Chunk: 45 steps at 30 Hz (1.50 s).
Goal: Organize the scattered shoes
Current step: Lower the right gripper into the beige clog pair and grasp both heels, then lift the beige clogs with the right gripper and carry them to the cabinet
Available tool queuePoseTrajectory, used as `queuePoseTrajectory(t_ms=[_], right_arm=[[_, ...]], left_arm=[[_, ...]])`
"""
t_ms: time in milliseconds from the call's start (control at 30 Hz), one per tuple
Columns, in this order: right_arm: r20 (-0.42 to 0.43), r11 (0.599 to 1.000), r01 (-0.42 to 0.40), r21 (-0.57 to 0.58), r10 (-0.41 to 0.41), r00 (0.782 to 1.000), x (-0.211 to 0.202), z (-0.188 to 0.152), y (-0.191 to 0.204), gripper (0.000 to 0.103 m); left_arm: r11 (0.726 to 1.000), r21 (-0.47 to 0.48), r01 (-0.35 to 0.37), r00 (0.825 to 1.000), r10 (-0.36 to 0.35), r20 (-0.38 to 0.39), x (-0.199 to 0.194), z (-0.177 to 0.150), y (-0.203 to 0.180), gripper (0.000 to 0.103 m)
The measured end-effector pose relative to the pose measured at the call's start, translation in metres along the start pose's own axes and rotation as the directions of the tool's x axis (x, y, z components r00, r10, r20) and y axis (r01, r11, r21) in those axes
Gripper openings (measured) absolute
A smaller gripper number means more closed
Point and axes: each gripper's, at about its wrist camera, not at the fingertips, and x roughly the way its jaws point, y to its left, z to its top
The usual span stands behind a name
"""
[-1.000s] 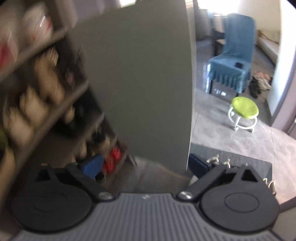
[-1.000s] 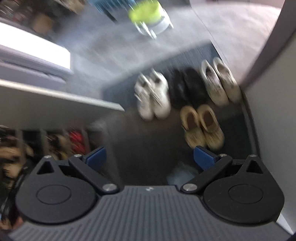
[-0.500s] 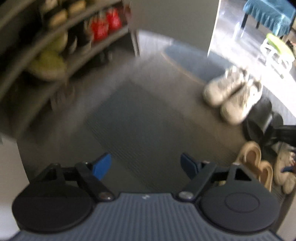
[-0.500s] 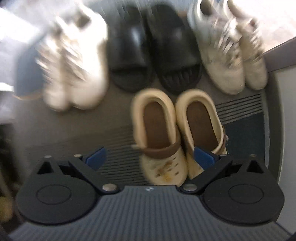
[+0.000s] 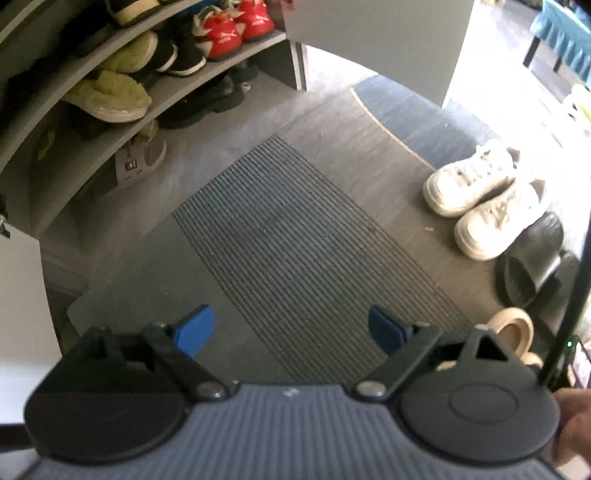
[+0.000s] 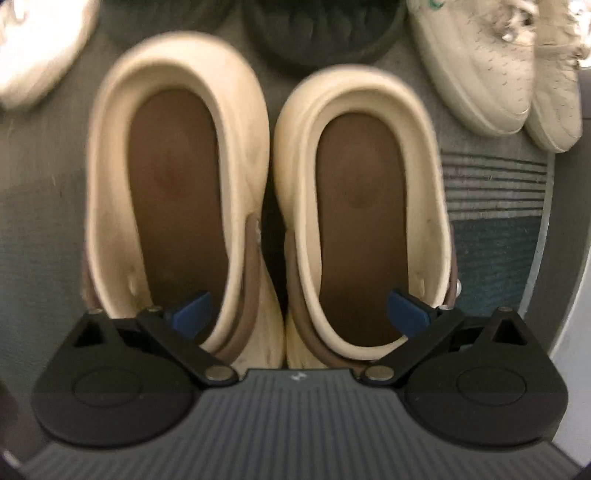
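Note:
A pair of cream clogs with brown insoles fills the right wrist view, the left clog [image 6: 177, 177] beside the right clog [image 6: 362, 199]. My right gripper [image 6: 301, 308] hangs open just above them, one blue fingertip [image 6: 192, 312] over the left clog's opening, the other over the right clog's. The left gripper [image 5: 291, 330] is open over a ribbed doormat [image 5: 295, 236], holding nothing. In its view one cream clog [image 5: 513, 328] shows at the right edge, with black slides [image 5: 532, 262] and white sneakers [image 5: 484, 195] beyond it.
A shoe rack [image 5: 122, 96] on the left holds green slippers [image 5: 110, 96], red sneakers [image 5: 229, 26] and dark shoes. Off-white sneakers [image 6: 491, 70] and the black slides [image 6: 325, 29] lie just past the clogs. A grey wall [image 6: 576, 295] stands on the right.
The right gripper has dropped close over the cream clogs, which now fill its view. The left gripper swung down from the shelf and door to the doormat, then steadied.

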Motion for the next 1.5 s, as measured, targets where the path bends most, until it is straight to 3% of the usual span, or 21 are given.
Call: queuePoseTrajectory(t_ms=[167,200,300,433,667,867,967,1100,1167,1233,1300,1500], right_arm=[[-0.006,0.993,-0.015,0.115,0.016,1.000,0.001,0.011,-0.004,0.098],[0.001,0.993,-0.020,0.113,0.020,1.000,-0.002,0.010,-0.003,0.089],[0.031,0.998,-0.033,0.061,0.031,0.999,-0.017,0.002,0.003,0.038],[0.070,0.999,-0.047,-0.009,0.048,0.996,-0.036,-0.008,0.011,0.028],[0.099,0.985,-0.078,-0.157,0.094,0.991,-0.084,-0.046,0.040,0.026],[0.123,0.927,-0.066,-0.369,0.120,0.985,-0.151,-0.089,0.095,0.026],[0.160,0.852,-0.031,-0.522,0.134,0.978,-0.187,-0.115,0.129,0.026],[0.233,0.690,0.031,-0.723,0.202,0.951,-0.250,-0.164,0.185,0.026],[0.240,0.634,0.032,-0.773,0.244,0.940,-0.273,-0.183,0.208,0.026],[0.228,0.544,0.035,-0.838,0.292,0.929,-0.289,-0.212,0.239,0.026],[0.208,0.486,0.024,-0.873,0.329,0.921,-0.301,-0.234,0.267,0.026],[0.108,0.256,-0.018,-0.966,0.471,0.875,-0.388,-0.324,0.357,0.025]], left_arm=[[1.000,0.014,-0.005,1.000,0.005,-0.004,0.000,-0.004,-0.010,0.092],[1.000,0.023,-0.004,1.000,0.004,-0.008,0.001,-0.004,-0.015,0.092],[1.000,0.026,-0.008,1.000,0.009,-0.026,0.003,-0.006,-0.016,0.092],[0.999,0.016,-0.027,0.999,0.027,-0.020,0.007,-0.002,-0.014,0.092],[0.997,-0.001,-0.080,0.997,0.080,0.016,0.010,-0.005,0.002,0.093],[0.988,0.039,-0.152,0.988,0.151,0.027,0.001,-0.021,0.023,0.093],[0.981,0.052,-0.187,0.982,0.185,0.045,-0.009,-0.027,0.040,0.093],[0.974,0.032,-0.224,0.973,0.222,0.060,-0.024,-0.034,0.068,0.093],[0.970,0.026,-0.243,0.969,0.241,0.060,-0.031,-0.035,0.083,0.093],[0.965,0.010,-0.261,0.964,0.260,0.061,-0.038,-0.035,0.100,0.093],[0.961,-0.007,-0.276,0.959,0.276,0.062,-0.044,-0.035,0.116,0.093],[0.946,-0.050,-0.320,0.943,0.323,0.077,-0.053,-0.030,0.155,0.093]])
